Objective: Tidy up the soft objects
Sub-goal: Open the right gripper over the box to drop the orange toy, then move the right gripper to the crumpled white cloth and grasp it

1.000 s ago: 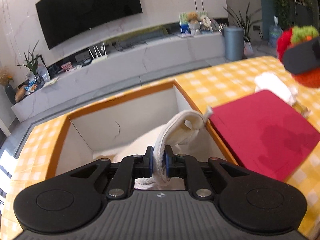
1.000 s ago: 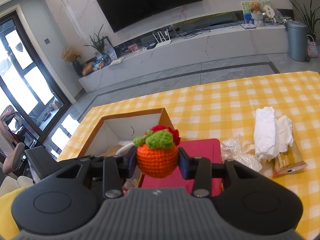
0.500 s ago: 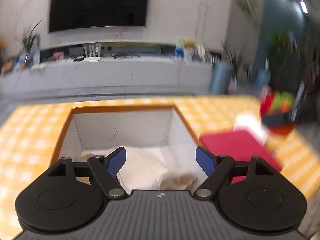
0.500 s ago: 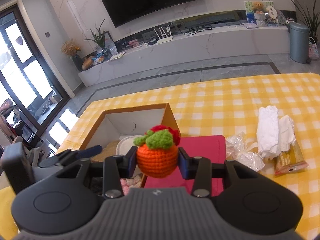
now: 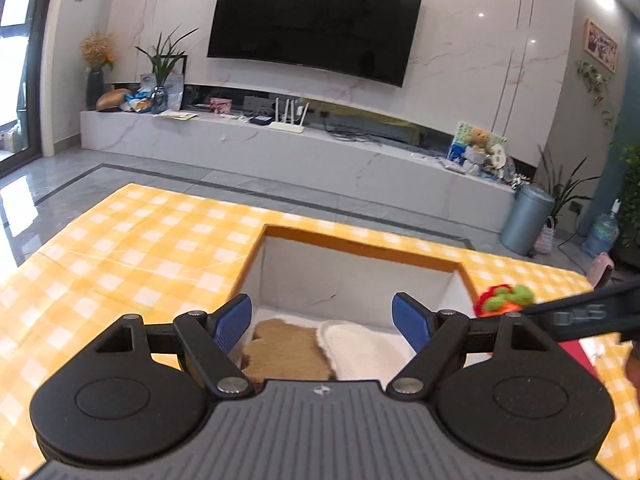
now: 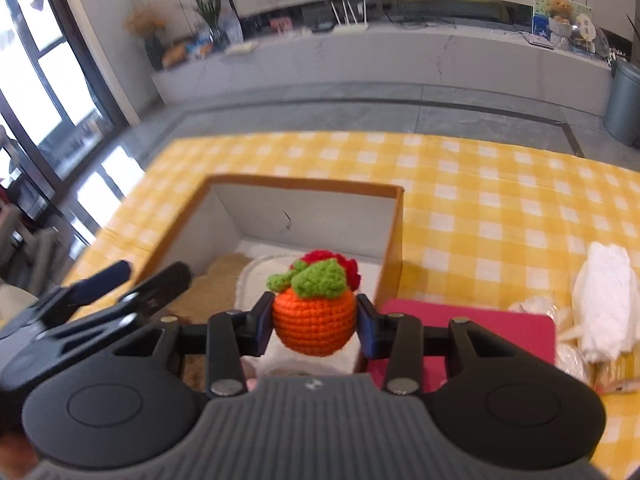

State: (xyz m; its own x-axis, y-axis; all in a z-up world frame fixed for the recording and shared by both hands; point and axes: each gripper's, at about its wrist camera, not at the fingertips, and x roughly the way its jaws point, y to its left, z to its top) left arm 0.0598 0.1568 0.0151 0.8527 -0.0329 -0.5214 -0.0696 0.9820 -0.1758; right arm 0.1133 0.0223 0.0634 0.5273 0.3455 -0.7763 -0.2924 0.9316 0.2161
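My right gripper (image 6: 315, 314) is shut on an orange crocheted ball (image 6: 314, 320) with a green and red top, held over the near right corner of the open cardboard box (image 6: 304, 184). Inside the box lie a white cloth (image 5: 360, 344) and a brown fuzzy cloth (image 5: 284, 348). My left gripper (image 5: 322, 316) is open and empty above the box's near side. It also shows at the left of the right wrist view as the left gripper (image 6: 136, 280). The ball (image 5: 504, 300) appears at the right of the left wrist view.
The box stands on a yellow checked tablecloth (image 6: 480, 208). A red mat (image 6: 472, 320) lies just right of the box. Further right are crumpled clear plastic (image 6: 536, 308), a folded white cloth (image 6: 604, 292) and a wrapped bar (image 6: 616, 376).
My left gripper opened and let the white cloth drop into the box, then drew back and rolled level. My right gripper carried the ball left, from over the red mat to over the box.
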